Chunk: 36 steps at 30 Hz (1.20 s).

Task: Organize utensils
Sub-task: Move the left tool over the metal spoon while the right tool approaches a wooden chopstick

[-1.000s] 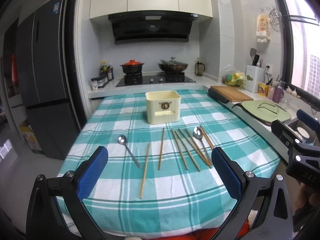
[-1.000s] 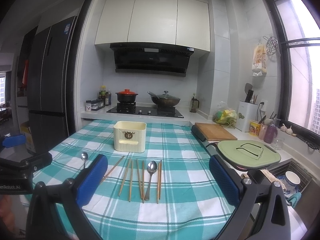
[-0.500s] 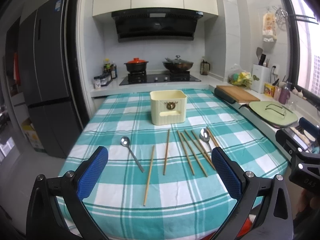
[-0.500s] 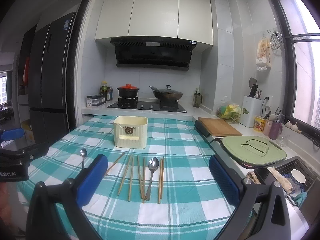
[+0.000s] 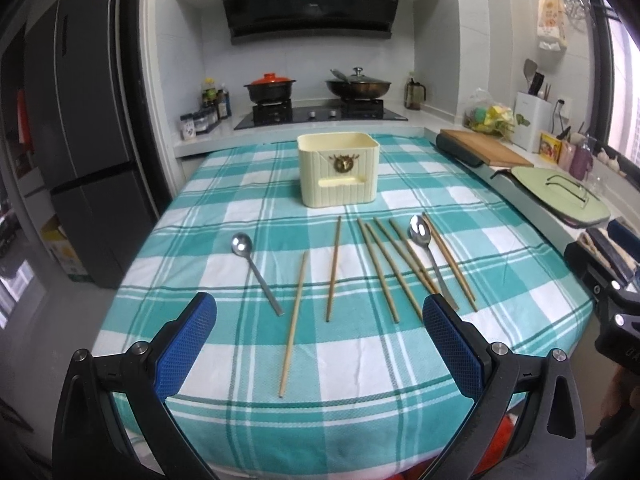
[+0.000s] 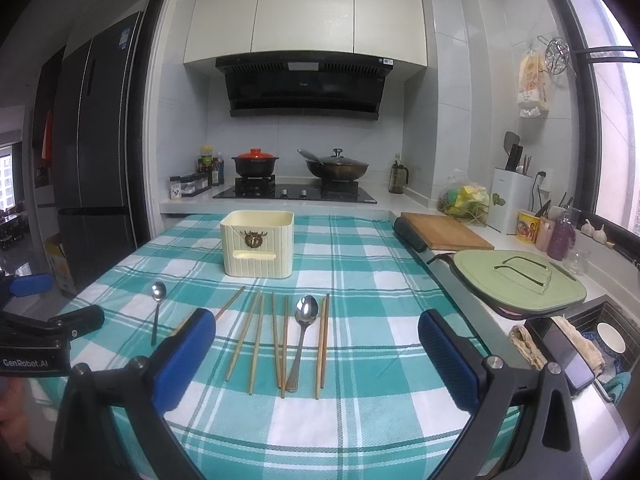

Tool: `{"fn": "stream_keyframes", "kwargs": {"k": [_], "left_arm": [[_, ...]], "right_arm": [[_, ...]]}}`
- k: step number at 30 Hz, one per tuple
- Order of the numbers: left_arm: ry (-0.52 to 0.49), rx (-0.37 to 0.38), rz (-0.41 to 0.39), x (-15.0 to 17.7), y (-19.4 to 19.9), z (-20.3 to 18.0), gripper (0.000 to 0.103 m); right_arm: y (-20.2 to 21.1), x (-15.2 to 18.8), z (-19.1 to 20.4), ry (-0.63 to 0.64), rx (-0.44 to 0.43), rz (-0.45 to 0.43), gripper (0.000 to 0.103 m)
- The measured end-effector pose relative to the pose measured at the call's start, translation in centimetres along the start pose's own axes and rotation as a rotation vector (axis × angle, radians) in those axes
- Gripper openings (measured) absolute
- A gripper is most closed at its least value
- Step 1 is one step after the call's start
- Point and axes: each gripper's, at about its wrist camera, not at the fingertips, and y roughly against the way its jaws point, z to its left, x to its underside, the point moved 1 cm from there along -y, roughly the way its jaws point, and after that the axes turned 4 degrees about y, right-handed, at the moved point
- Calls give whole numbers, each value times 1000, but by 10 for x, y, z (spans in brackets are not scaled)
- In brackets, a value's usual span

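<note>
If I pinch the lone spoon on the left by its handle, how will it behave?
The spoon looks like polished metal, so it is probably stiff but slippery. Its thin handle lies flat on the tablecloth, so it may pivot, bowl end dipping.

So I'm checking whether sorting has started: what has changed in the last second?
Only the view shifted: the left gripper tilted down and eased nearer the table, and the right gripper barely moved. Both stay open and empty. The chopsticks, both spoons and the cream holder lie untouched.
</note>
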Motion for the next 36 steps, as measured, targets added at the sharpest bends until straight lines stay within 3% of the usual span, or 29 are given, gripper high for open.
{"fn": "stream_keyframes", "kwargs": {"k": [4,15,20,30,36], "left_arm": [[-2,42,-11,3,-2,-1,103],[-56,-15,66,10,-43,-2,103],[4,-3,107,13,-56,14,103],[125,-51,173,13,-81,56,103],[130,-103,180,15,-92,70,103]], "right_arm": [[-14,2,5,22,-14,33,103],[-48,11,9,14,-34,104,103],[-62,15,11,25,-44,140,103],[-77,22,23,50,-89,183,103],[-85,27,23,43,-105,219,103]]}}
